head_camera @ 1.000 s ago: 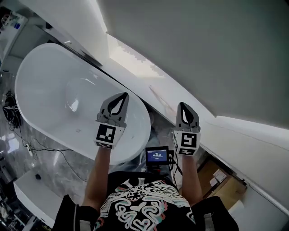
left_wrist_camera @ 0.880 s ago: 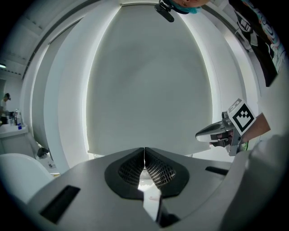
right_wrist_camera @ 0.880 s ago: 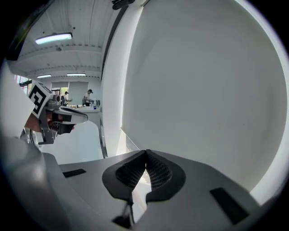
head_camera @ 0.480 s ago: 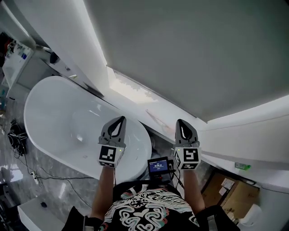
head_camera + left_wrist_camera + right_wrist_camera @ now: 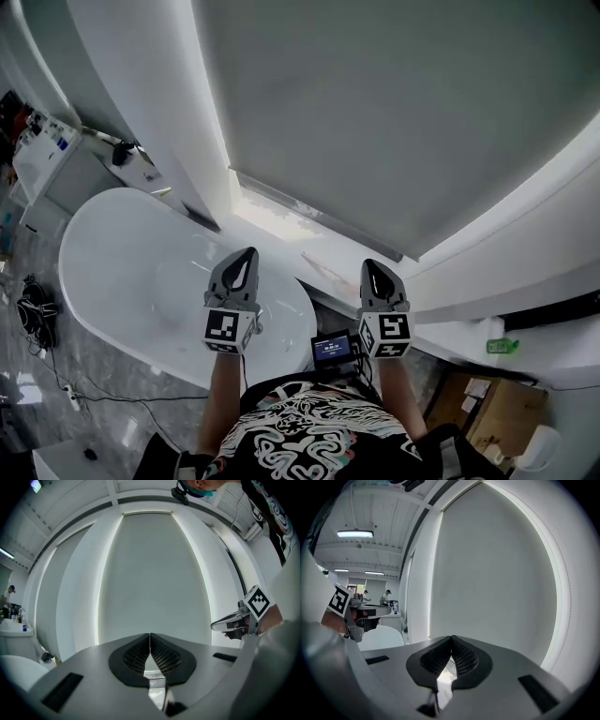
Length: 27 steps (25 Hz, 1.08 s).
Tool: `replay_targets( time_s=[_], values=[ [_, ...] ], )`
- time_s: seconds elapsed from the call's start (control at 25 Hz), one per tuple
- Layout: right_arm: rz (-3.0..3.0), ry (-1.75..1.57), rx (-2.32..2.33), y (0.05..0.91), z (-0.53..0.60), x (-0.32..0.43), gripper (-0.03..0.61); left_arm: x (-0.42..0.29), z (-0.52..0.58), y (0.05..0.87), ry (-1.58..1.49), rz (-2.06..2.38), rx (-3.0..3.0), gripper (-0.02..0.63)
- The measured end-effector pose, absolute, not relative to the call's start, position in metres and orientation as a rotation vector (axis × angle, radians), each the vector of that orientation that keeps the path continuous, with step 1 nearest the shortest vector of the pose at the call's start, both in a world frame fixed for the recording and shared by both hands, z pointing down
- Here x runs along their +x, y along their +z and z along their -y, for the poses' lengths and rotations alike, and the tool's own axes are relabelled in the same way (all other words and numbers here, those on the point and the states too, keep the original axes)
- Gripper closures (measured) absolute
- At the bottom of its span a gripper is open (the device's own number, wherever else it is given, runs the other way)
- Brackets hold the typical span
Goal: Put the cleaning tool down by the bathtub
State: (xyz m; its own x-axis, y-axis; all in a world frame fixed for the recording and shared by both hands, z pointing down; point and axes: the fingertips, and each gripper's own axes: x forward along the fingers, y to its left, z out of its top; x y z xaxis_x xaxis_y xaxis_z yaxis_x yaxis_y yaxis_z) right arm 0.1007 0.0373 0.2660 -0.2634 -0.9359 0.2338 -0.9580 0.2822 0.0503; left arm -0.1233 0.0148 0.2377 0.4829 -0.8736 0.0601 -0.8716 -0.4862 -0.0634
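Note:
A white oval bathtub (image 5: 122,281) lies at the left of the head view, below a wide grey window blind (image 5: 375,122). My left gripper (image 5: 246,255) hangs over the tub's right end, shut and empty. My right gripper (image 5: 368,266) is level with it, over the sill strip right of the tub, also shut with nothing in it. In the left gripper view the left gripper (image 5: 149,634) points at the blind, its jaws closed tip to tip. The right gripper (image 5: 452,637) shows the same in its own view. No cleaning tool shows in any view.
A white cabinet (image 5: 47,155) with small items stands at the far left behind the tub. Black cables (image 5: 33,314) lie on the marble floor left of the tub. Cardboard boxes (image 5: 492,412) sit at the lower right. A small screen (image 5: 335,349) hangs at my chest.
The head view has tilted upward: the blind fills more of the frame and the tub has slid lower. Both grippers stay shut, side by side, lower in the frame.

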Motion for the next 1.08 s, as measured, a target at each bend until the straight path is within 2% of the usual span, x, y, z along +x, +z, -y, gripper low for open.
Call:
replay_targets(
  time_s=[1.08],
  values=[
    [2.351,0.116,1.862,0.233,-0.075,0.114,0.551,-0.107,-0.041,0.227,-0.083,-1.479,-2.76,0.597]
  ],
)
